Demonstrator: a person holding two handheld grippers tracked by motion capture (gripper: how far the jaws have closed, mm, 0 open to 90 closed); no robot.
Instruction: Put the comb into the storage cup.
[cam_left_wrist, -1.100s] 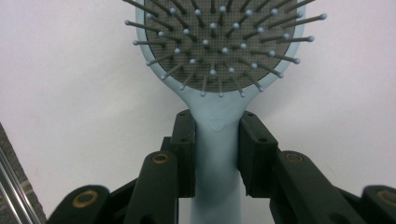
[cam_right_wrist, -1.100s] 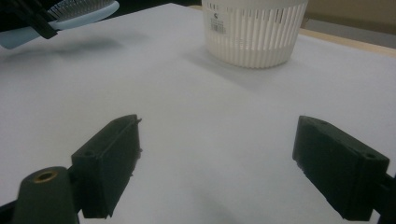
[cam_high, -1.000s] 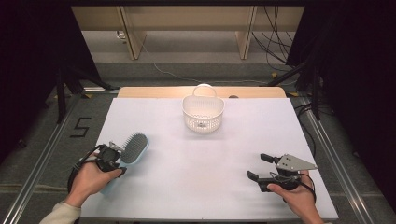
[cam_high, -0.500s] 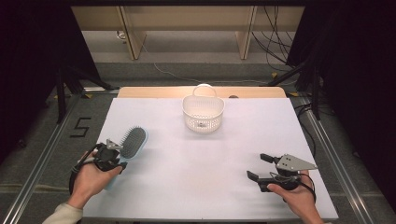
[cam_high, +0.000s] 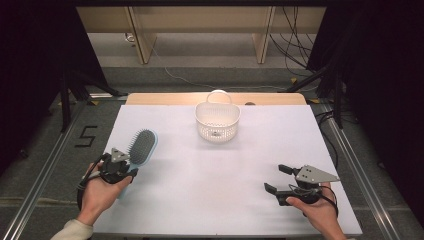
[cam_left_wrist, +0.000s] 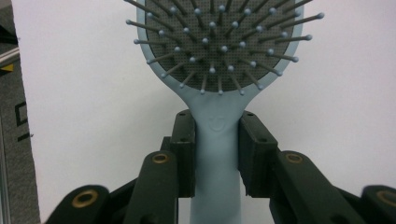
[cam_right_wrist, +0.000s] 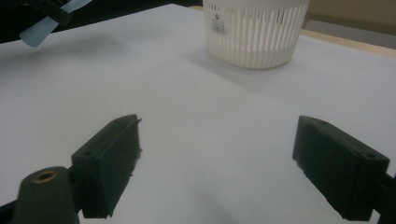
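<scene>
Left claw (cam_left_wrist: 215, 154) pinching hairbrush (cam_left_wrist: 219, 70) at handle neck; right claw (cam_right_wrist: 215, 168) resting spread on bench (cam_high: 210, 185); carrying brush level toward basket (cam_high: 217, 122), keeping pinch firm, avoiding rim

hairbrush (cam_left_wrist: 219, 70) head: cut off by the top edge in the left gripper view, beyond the jaws.
hairbrush handle end: hidden below the jaws, running out at the bottom edge.
basket (cam_right_wrist: 256, 32) rim: cut off at the top in the right gripper view, far ahead of the jaws.
basket label (cam_right_wrist: 219, 23): print too small to read.
</scene>
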